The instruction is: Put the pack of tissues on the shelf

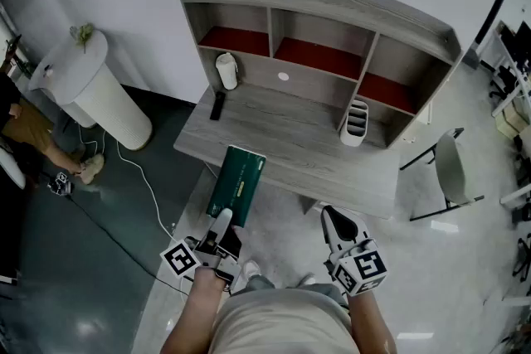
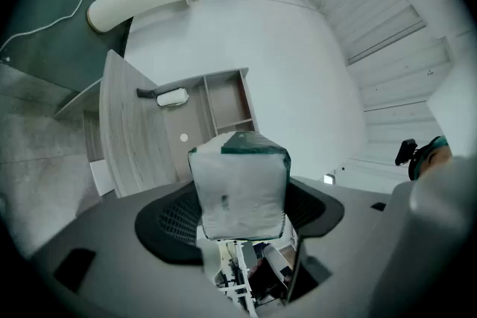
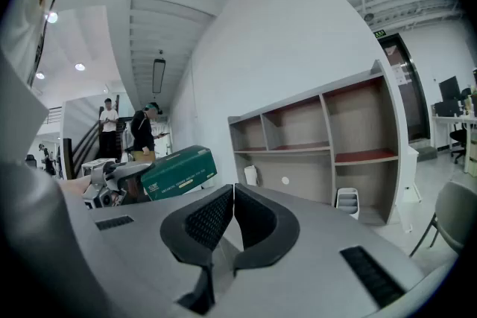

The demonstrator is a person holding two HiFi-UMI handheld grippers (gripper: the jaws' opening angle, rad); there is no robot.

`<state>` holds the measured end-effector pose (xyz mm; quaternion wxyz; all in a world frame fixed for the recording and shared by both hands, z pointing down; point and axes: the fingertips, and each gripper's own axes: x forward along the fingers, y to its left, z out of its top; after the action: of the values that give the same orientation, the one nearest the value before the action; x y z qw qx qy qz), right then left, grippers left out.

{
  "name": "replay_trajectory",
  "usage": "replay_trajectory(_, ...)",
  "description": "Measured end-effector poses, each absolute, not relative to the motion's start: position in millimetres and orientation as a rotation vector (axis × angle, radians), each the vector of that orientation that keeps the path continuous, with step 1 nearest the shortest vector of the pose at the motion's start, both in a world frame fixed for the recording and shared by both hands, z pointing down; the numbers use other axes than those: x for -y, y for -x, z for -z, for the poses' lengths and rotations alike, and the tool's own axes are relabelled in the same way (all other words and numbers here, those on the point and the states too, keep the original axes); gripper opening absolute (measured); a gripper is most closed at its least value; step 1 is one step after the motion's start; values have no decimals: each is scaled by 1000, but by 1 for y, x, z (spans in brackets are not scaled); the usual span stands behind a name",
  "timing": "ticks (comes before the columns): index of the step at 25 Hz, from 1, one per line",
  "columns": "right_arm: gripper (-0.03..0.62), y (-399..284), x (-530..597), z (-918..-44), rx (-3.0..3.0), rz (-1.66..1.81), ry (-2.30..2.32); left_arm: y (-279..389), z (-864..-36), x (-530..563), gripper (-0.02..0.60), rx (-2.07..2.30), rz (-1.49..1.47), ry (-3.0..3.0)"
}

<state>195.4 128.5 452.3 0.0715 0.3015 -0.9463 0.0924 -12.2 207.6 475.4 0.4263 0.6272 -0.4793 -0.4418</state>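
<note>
The pack of tissues (image 1: 236,183) is a long dark green box with a pale wrapped end (image 2: 240,190). My left gripper (image 1: 222,230) is shut on its near end and holds it out over the front edge of the grey desk (image 1: 332,166). The shelf (image 1: 319,29) stands at the back of the desk, with three upper compartments lined in red. My right gripper (image 1: 333,221) hangs shut and empty in front of the desk, to the right of the pack. In the right gripper view the jaws (image 3: 232,199) meet, and the pack (image 3: 177,171) shows at the left.
On the desk stand a white canister (image 1: 226,70), a black bar-shaped item (image 1: 217,105) and a white slotted holder (image 1: 355,123). A white round pedestal (image 1: 93,87) with a small plant is at the left, with a cable (image 1: 141,178) on the floor. A chair (image 1: 453,170) is at the right. A person (image 1: 29,133) is at the far left.
</note>
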Motion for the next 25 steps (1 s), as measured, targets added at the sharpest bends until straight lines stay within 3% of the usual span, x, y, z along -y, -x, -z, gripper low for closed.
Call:
replay_trajectory(11,31,-113,-151,-452,2819,-274,-920,85,-478,-212,348,1137,1082,-1578)
replay_trajectory(25,31,-79,-119,-475,2746,-345,-1072,118,-506,-171,348,1034,1029,-1568)
